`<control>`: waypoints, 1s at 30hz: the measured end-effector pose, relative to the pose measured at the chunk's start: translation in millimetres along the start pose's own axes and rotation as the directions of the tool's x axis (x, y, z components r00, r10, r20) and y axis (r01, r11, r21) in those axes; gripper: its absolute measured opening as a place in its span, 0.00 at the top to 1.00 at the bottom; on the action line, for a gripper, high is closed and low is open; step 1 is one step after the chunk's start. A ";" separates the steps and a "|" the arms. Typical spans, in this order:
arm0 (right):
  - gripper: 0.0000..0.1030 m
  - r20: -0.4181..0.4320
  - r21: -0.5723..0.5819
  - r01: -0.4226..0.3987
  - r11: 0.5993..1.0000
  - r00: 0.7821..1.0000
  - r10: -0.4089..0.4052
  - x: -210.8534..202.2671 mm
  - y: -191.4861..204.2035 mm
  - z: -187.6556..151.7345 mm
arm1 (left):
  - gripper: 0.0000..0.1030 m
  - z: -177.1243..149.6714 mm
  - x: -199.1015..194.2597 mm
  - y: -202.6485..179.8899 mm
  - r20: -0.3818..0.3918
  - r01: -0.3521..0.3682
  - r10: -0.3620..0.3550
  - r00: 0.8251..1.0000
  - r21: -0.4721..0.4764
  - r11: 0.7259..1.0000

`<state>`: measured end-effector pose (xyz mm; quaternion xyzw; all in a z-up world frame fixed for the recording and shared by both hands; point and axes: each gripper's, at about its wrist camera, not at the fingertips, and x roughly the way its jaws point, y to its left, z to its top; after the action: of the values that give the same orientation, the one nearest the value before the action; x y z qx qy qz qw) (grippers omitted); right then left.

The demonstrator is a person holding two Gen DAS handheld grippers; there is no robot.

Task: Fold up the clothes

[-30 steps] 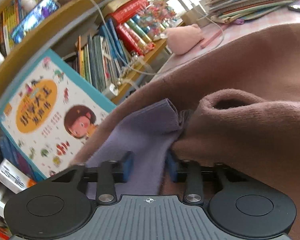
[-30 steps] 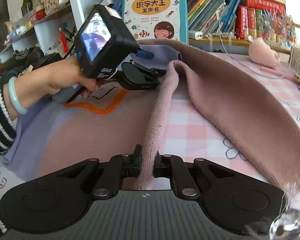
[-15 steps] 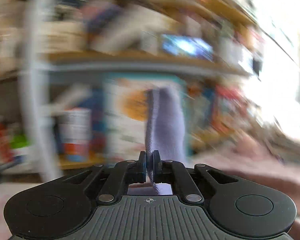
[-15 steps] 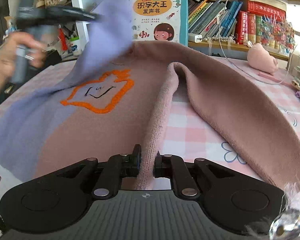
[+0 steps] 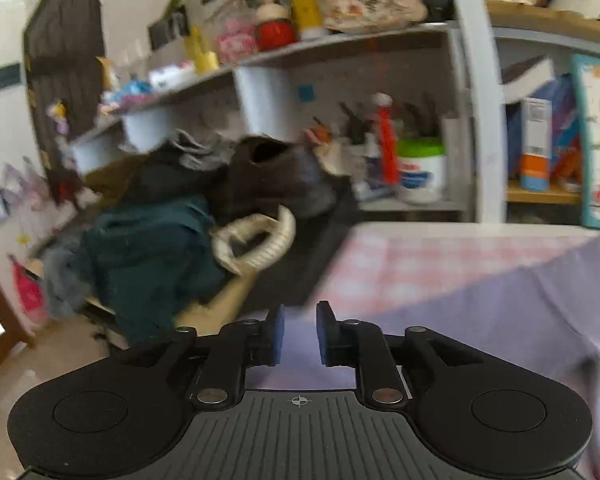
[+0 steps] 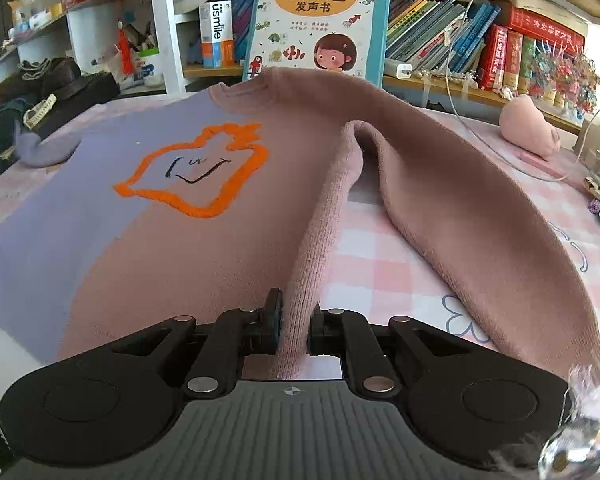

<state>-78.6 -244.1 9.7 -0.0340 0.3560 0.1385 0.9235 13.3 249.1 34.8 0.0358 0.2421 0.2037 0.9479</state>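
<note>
Left wrist view: the left gripper (image 5: pixel 299 332) hangs over the left edge of the pink checked tablecloth (image 5: pixel 412 256), its blue-padded jaws apart with nothing between them. Lavender knit cloth, part of the pink and lavender knitted sweater (image 5: pixel 500 320), lies flat under and to the right of it. Beyond the table edge sits a blurred heap of dark clothes (image 5: pixel 152 248) below cluttered shelves.

Right wrist view: the right gripper (image 6: pixel 294 330) is clamped on a raised ridge of the pink cloth near the front edge of the table. The sweater (image 6: pixel 172 240) is spread face up across the middle, its orange outlined patch (image 6: pixel 196 172) showing, the lavender sleeve (image 6: pixel 46 150) lying out toward the left edge and the pink sleeve (image 6: pixel 480 216) running to the right front. A children's picture book (image 6: pixel 320 20) stands at the back edge.

To do this fold well, I judge the right hand should carry its pinched side edge across in a straight line, while the free left gripper takes the same edge higher up so the crease stays even
</note>
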 end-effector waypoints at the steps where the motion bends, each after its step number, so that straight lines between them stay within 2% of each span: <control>1: 0.91 -0.001 0.001 0.005 1.000 1.000 -0.005 0.3 0.8 0.2 | 0.80 -3.6 -6.2 -7.5 -0.001 0.064 -0.064 0.998 -0.019 0.998; 2: 0.91 -0.003 0.001 0.010 1.000 1.000 -0.010 0.6 1.6 0.5 | 0.80 -7.2 -12.2 -15.1 -0.002 0.129 -0.130 0.992 -0.039 0.991; 3: 0.91 -0.002 0.005 0.014 1.000 1.000 -0.014 0.9 1.6 0.7 | 0.79 -10.0 -16.6 -25.4 -0.008 0.220 -0.221 0.975 -0.063 0.974; 4: 0.91 -0.001 0.011 0.017 1.000 1.000 -0.017 1.1 1.0 1.0 | 0.77 -12.7 -20.9 -35.6 -0.011 0.308 -0.310 0.951 -0.088 0.947; 5: 0.91 0.001 0.016 0.020 1.000 1.000 -0.020 1.4 0.5 1.3 | 0.75 -15.5 -25.2 -46.0 -0.013 0.391 -0.395 0.918 -0.111 0.913; 8: 0.91 0.006 0.033 0.029 0.999 1.000 -0.029 2.2 -1.2 2.0 | 0.65 -25.2 -33.1 -81.5 -0.052 0.557 -0.564 0.824 -0.112 0.823; 9: 0.91 0.011 0.045 0.041 0.998 0.999 -0.041 2.6 -3.6 2.1 | 0.61 -27.0 -34.8 -92.0 -0.067 0.568 -0.574 0.816 -0.089 0.818; 11: 0.91 0.026 0.081 0.080 0.994 0.996 -0.082 3.5 -12.0 2.2 | 0.55 -32.8 -36.8 -110.6 -0.093 0.555 -0.555 0.827 -0.025 0.831; 13: 0.91 0.041 0.127 0.129 0.983 0.990 -0.135 4.3 -22.8 2.5 | 0.54 -35.5 -28.3 -123.3 -0.130 0.536 -0.530 0.838 0.009 0.844; 15: 0.91 0.066 0.160 0.186 0.969 0.978 -0.198 4.2 -32.2 3.3 | 0.55 -38.0 -19.5 -130.0 -0.161 0.553 -0.545 0.823 0.007 0.833; 16: 0.91 0.079 0.175 0.215 0.961 0.970 -0.231 4.1 -36.6 3.8 | 0.55 -40.7 -18.5 -133.2 -0.169 0.575 -0.567 0.806 -0.003 0.818; 18: 0.91 0.104 0.207 0.270 0.940 0.950 -0.296 3.8 -45.6 4.8 | 0.56 -42.5 -18.6 -143.3 -0.163 0.589 -0.575 0.802 0.052 0.806; 19: 0.91 0.112 0.221 0.294 0.930 0.940 -0.323 5.1 -49.8 5.5 | 0.59 -42.8 -18.9 -149.1 -0.166 0.594 -0.576 0.800 0.088 0.800; 20: 0.91 0.117 0.233 0.315 0.920 0.930 -0.348 7.3 -53.7 6.4 | 0.63 -40.8 -17.8 -153.5 -0.172 0.611 -0.591 0.788 0.109 0.784; 21: 0.91 0.116 0.241 0.330 0.913 0.924 -0.364 9.4 -55.9 7.2 | 0.74 -38.9 -16.7 -157.9 -0.178 0.628 -0.605 0.776 0.130 0.767; 22: 0.92 0.113 0.244 0.341 0.908 0.920 -0.376 11.5 -57.0 7.9 | 0.81 -36.9 -15.6 -162.1 -0.185 0.644 -0.619 0.764 0.151 0.750; 23: 0.92 0.104 0.239 0.338 0.910 0.923 -0.370 13.1 -56.0 8.4 | 0.83 -34.5 -13.8 -164.1 -0.187 0.642 -0.615 0.766 0.166 0.749; 24: 0.92 0.084 0.218 0.290 0.932 0.946 -0.314 13.7 -51.9 8.6 | 0.84 -32.6 -11.0 -164.3 -0.178 0.619 -0.593 0.785 0.180 0.765; 25: 0.92 0.079 0.190 0.202 0.961 0.972 -0.220 10.5 -44.8 8.0 | 0.84 -30.7 -8.2 -164.4 -0.170 0.595 -0.571 0.803 0.195 0.780; 26: 0.92 0.084 0.159 0.103 0.982 0.989 -0.118 5.1 -36.7 7.0 | 0.84 -28.8 -5.3 -164.5 -0.161 0.570 -0.548 0.821 0.209 0.794; 27: 0.92 0.086 0.129 0.003 0.992 0.996 -0.014 -0.2 -28.5 6.0 | 0.85 -28.0 -1.9 -162.9 -0.153 0.538 -0.516 0.843 0.211 0.816; 28: 0.92 0.074 0.101 -0.060 0.993 0.996 0.052 -4.7 -22.5 5.1 | 0.85 -28.1 0.9 -161.4 -0.146 0.503 -0.481 0.864 0.223 0.835; 29: 0.92 0.061 0.097 -0.078 0.992 0.996 0.072 -7.8 -21.9 4.0 | 0.85 -28.1 2.9 -159.9 -0.142 0.483 -0.462 0.875 0.231 0.844; 30: 0.90 0.054 0.107 -0.084 0.991 0.995 0.079 -10.4 -23.9 2.7 | 0.85 -28.1 4.5 -157.9 -0.143 0.478 -0.456 0.878 0.229 0.848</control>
<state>-77.5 -269.1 17.8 0.0343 0.3412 0.1572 0.9261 61.8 105.7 -18.3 0.0900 0.3071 -0.0648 0.9452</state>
